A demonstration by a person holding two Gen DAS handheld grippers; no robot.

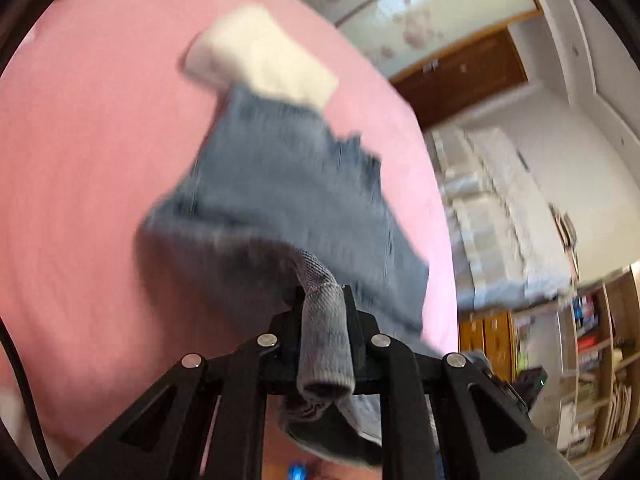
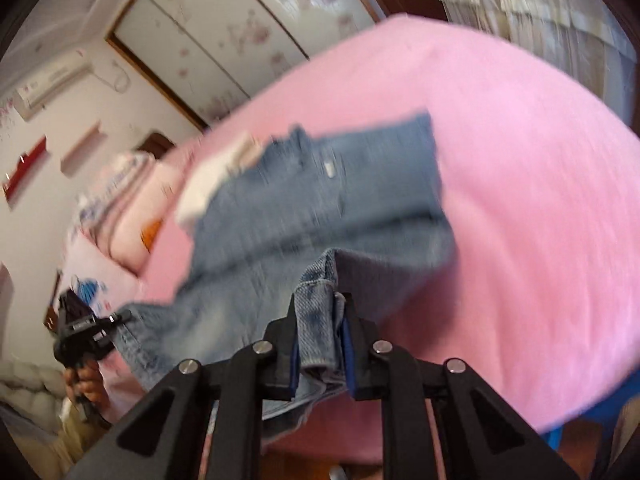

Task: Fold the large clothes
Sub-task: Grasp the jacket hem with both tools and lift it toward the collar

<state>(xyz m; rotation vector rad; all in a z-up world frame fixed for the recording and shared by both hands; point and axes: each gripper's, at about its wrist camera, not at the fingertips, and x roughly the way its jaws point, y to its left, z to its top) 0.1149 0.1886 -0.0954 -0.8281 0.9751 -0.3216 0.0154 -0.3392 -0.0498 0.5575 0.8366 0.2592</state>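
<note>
Denim, faded blue: the jeans [image 1: 280, 184] hang lifted off the pink bed [image 1: 80, 160], a bunched edge clamped in each claw. Left claw [image 1: 324, 320] is narrow, pinching a rolled hem; right claw [image 2: 322, 332] is narrow too, pinching a thick seam fold. In the right view the left claw sits at 8 o'clock, with cloth sagging between the two. My read: heavy, limp, not slippery, not fragile; thick seams give the best hold, thin single layers may slide. A white folded garment [image 1: 260, 52] lies on the bed at 12 o'clock past the jeans; a wardrobe [image 1: 400, 4] stands behind.
</note>
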